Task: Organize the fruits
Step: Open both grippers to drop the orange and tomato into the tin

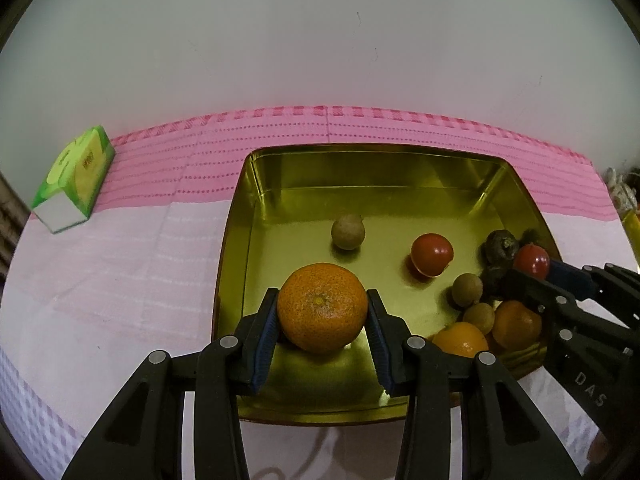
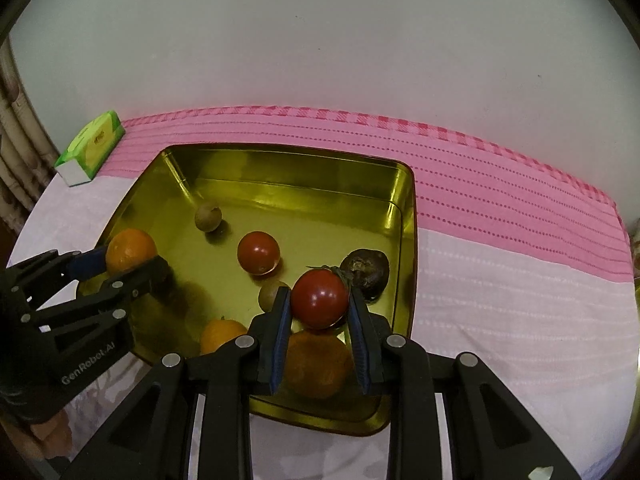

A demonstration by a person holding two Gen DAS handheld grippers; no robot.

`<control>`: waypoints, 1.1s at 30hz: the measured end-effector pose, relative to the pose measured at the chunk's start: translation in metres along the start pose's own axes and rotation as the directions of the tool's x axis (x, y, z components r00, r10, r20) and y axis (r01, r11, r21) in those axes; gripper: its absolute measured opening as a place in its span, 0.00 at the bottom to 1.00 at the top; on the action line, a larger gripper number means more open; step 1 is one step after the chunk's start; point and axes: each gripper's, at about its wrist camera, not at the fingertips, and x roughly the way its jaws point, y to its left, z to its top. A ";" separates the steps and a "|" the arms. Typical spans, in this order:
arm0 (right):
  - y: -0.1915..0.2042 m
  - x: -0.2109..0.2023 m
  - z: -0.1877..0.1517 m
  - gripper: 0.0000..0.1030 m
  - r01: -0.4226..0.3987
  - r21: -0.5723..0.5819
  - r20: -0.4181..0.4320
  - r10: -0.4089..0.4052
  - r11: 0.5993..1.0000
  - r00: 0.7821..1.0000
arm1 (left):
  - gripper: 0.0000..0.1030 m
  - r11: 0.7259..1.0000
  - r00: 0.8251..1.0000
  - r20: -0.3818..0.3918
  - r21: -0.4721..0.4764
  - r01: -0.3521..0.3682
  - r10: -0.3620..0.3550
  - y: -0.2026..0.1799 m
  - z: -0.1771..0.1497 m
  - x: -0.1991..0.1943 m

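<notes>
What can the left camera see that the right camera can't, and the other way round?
Only the left wrist view shows three small brown round fruits at once; the right wrist view shows just two.

Only the right wrist view shows the tin's far right corner and the cloth beyond it.

Both show the gold tin, the green box, the loose tomato, the left gripper with jaws closed on a mandarin, and the right gripper with jaws closed on a tomato.

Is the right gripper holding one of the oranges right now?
No. In the right wrist view the right gripper is shut on a red tomato, while the left gripper holds the orange.
</notes>
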 end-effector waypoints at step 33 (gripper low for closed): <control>0.001 -0.034 -0.010 0.66 0.055 0.035 0.052 -0.057 0.998 0.997 | 0.56 1.000 1.000 0.028 0.002 -0.002 0.002 -0.003 -0.016 -0.039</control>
